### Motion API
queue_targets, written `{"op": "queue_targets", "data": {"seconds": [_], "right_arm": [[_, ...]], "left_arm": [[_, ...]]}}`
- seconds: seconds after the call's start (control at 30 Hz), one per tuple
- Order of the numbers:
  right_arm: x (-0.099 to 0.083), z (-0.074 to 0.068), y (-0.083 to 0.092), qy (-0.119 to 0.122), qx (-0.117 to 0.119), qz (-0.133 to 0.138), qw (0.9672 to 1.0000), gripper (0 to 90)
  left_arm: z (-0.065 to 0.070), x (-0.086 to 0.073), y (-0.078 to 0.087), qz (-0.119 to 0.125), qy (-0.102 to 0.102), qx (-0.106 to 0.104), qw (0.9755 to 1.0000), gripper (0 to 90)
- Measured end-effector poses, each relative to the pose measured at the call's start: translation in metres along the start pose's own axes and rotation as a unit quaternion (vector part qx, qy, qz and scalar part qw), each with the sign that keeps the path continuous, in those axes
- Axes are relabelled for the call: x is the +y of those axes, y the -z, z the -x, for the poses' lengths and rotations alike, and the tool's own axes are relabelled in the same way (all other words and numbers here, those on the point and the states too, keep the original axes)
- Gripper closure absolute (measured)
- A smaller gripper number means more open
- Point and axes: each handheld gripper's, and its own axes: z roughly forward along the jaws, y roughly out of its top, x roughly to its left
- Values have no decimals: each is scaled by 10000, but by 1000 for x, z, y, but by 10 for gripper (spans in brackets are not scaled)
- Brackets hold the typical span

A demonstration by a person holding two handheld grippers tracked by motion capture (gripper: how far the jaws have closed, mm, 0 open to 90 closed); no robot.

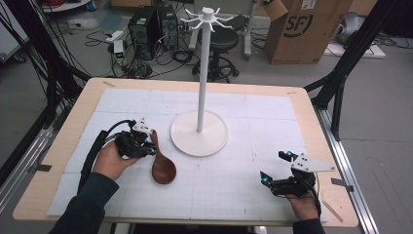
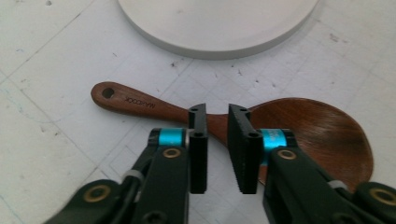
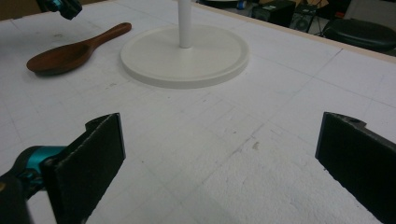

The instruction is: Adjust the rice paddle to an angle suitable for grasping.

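A dark wooden spoon lies flat on the white mat, its handle pointing toward the far side and its bowl toward me. My left gripper comes in from the left over the spoon's neck. In the left gripper view the jaws stand close together with a narrow gap, and the spoon neck runs crosswise behind them; the pads are not pressing on it. My right gripper rests near the front right of the mat, wide open with nothing between its pads. The spoon shows far left there.
A white stand with a round base, a tall pole and hook arms on top stands mid-table, just right of the spoon; its base lies beyond the left jaws and also shows in the right gripper view. Table edges frame the mat.
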Motion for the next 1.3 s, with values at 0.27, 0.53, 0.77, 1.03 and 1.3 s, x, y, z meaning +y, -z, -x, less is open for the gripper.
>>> {"op": "queue_targets", "data": {"seconds": [0.27,0.53,0.77,1.03,1.3], "right_arm": [[0,-1,-1,-9,20,-15,10000,5],[0,-1,-1,41,-1,-30,10000,6],[0,-1,-2,65,3,-57,10000,6],[-1,-2,-4,72,18,-88,9999,6],[-1,-3,-4,101,11,-118,9999,5]], "left_arm": [[-2,12,-11,-243,-142,322,9991,899],[-6,28,-23,-375,-589,546,9961,899],[-20,41,-42,-717,-678,681,9928,899],[-32,48,-61,-1097,-770,687,9886,899],[-35,48,-76,-1406,-888,700,9836,898]]}}
